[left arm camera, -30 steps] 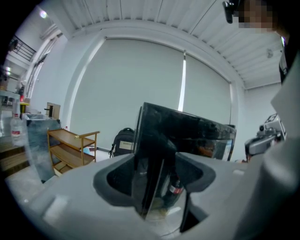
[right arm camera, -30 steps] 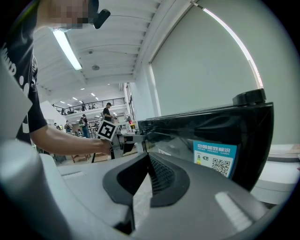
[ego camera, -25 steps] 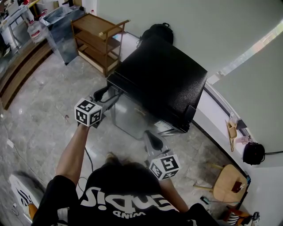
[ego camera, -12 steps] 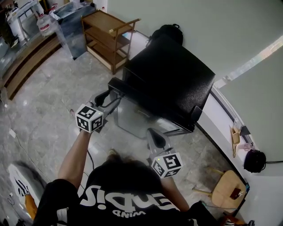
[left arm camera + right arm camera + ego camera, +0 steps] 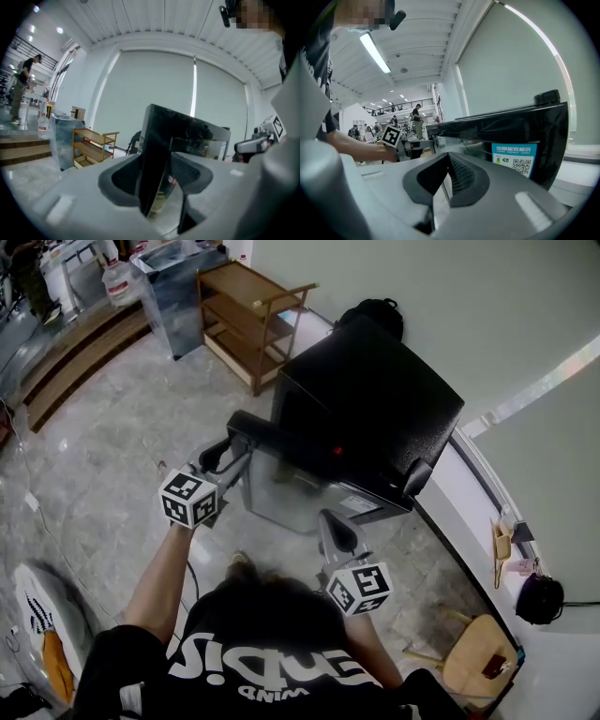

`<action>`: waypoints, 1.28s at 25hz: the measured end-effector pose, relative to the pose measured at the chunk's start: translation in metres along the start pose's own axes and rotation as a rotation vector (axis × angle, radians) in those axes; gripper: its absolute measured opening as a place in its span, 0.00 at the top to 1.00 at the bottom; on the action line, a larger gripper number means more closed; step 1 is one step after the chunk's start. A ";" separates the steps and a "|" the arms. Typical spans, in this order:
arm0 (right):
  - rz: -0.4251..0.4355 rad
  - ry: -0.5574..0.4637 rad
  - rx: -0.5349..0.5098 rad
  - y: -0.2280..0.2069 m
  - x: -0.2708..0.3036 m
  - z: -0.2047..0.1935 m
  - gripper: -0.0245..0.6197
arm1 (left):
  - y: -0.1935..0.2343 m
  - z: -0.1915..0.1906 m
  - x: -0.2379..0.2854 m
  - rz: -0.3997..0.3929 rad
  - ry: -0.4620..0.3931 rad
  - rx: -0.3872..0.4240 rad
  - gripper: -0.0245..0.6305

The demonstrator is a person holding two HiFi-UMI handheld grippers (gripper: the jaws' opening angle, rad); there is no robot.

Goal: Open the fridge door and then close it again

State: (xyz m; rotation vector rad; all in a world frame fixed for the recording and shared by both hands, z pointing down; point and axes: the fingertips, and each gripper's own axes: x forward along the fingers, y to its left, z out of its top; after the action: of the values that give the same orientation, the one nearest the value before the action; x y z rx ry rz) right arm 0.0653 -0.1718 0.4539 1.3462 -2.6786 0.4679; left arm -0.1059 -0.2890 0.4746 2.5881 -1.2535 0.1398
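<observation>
Your left gripper (image 5: 228, 444) has the free edge of the fridge door (image 5: 291, 488) between its jaws. They've just been closing in on it, and it looks to me like they're pinching it now. Grabbing there makes sense: it's the edge farthest from the hinge, so the swing takes the least effort. The door stands partly open off the black fridge (image 5: 375, 399), with the gap on the left side. Your right gripper (image 5: 335, 521) sits low by the hinge end, jaws together on nothing. I'd guess it's parked where the door travels least.
</observation>
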 end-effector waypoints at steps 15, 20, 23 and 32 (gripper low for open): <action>0.090 0.031 0.018 0.007 -0.053 -0.024 0.97 | -0.038 -0.023 -0.074 0.165 -0.032 -0.038 0.67; 0.088 0.020 0.011 0.023 -0.060 -0.023 0.96 | -0.054 -0.028 -0.098 0.182 -0.031 -0.053 0.69; 0.077 0.013 0.008 0.031 -0.064 -0.023 0.96 | -0.062 -0.034 -0.113 0.175 -0.027 -0.066 0.70; 0.048 0.000 0.011 0.050 -0.072 -0.028 0.97 | -0.093 -0.046 -0.155 0.163 -0.039 -0.112 0.76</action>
State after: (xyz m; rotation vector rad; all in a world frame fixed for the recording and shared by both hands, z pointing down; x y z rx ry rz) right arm 0.0672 -0.0798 0.4525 1.2866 -2.7180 0.4889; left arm -0.1288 -0.1039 0.4705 2.4045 -1.4434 0.0492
